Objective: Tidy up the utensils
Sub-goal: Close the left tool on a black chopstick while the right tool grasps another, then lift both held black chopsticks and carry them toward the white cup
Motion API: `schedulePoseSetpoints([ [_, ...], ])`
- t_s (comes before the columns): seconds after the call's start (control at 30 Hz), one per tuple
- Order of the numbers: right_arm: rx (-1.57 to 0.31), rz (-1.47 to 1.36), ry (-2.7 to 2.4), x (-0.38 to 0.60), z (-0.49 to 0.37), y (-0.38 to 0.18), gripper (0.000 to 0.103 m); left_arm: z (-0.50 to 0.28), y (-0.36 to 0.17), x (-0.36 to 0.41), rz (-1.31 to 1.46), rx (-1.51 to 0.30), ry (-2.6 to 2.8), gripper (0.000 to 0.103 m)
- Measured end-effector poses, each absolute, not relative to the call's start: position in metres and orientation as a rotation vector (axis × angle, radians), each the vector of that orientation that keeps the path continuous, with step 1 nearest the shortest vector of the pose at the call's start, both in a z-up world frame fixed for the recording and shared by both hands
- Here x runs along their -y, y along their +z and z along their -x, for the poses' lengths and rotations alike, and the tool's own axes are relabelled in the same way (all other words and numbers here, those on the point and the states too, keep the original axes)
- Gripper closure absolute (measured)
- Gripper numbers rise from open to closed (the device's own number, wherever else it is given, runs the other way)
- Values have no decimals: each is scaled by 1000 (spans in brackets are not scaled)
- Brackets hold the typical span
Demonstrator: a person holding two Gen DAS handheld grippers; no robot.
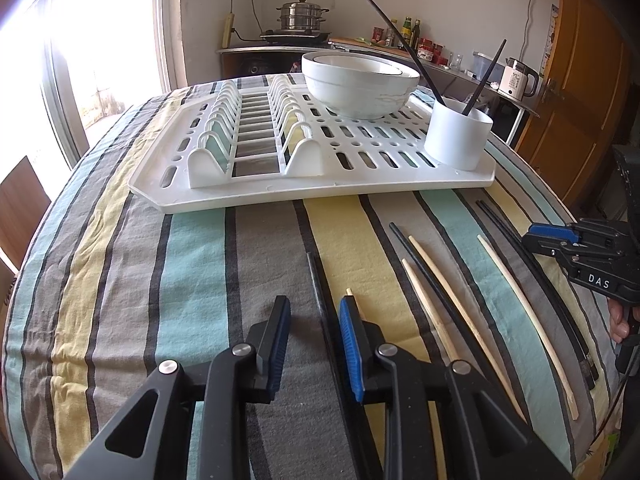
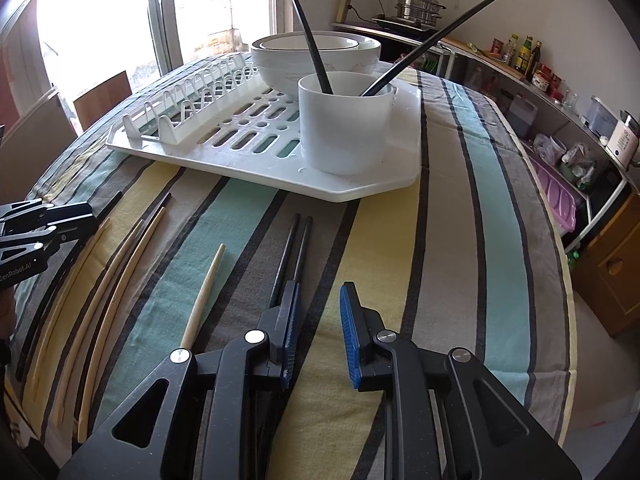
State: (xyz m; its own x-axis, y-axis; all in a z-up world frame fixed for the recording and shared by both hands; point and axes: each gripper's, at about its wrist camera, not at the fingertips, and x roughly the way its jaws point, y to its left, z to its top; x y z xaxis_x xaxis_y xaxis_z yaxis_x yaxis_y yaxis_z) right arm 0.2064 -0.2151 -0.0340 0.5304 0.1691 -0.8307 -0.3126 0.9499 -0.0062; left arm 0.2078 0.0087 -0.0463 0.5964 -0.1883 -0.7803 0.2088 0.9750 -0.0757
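A white dish rack (image 1: 280,190) (image 2: 248,168) lies on the striped table. On it stand nested white bowls (image 1: 360,80) (image 2: 316,56) and a white cup (image 1: 458,132) (image 2: 344,124) with two black chopsticks (image 1: 404,44) (image 2: 308,28) in it. Several black and wooden chopsticks lie loose on the cloth (image 1: 440,300) (image 2: 120,272). My left gripper (image 1: 314,312) is open above a black chopstick (image 1: 318,296). My right gripper (image 2: 320,300) is open; a black chopstick pair (image 2: 294,248) lies just under its left finger. The right gripper also shows in the left wrist view (image 1: 560,240).
The table edge curves away at right (image 2: 568,320). A kitchen counter with pots, bottles and a kettle (image 1: 516,76) runs along the back wall. A bright window (image 1: 100,40) and wooden chairs (image 2: 104,96) are at left.
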Motion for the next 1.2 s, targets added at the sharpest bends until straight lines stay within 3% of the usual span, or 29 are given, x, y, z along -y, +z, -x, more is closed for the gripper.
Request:
schedulePoseSetpoints([
  [0.67,-959,180,302,198,-228,-34,82,-216,-46,-5,-34,-906,-218,75],
  [0.8,-981,177,326,194,-237,-34,96,-219,-46,4,-98,-913,-203,75],
  [0.87,-991,192,326,190,-240,-34,97,-220,-46,5,-109,-918,-207,77],
  [0.97,-999,188,330,190,-243,-33,98,-225,-46,5,-107,-929,-210,98],
  [1.2,-952,147,338,197,-234,-19,99,-229,-42,0,-78,-955,-264,98],
])
